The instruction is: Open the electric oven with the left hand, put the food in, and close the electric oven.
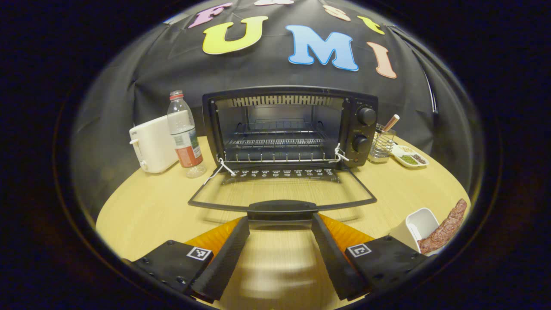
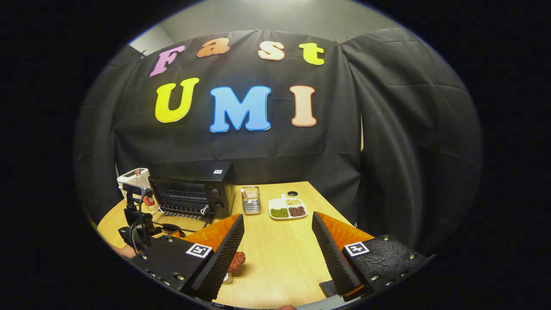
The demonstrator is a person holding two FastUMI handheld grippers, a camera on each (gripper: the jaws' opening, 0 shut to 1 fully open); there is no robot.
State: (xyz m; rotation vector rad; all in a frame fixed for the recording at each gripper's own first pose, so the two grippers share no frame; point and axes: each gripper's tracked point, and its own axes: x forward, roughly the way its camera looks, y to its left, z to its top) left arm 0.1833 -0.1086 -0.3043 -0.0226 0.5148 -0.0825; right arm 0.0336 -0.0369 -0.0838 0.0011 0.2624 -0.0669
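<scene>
The oven stands open, its door folded flat on the table. The left gripper (fingers spread) sits at the door handle. The sausage lies near the released right gripper; loading and closing remain.

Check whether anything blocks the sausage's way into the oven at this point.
Nothing visible does. The oven door lies fully down, the rack inside looks bare, and bare table separates it from the sausage in its white dish. The right gripper is open beside the sausage.
</scene>
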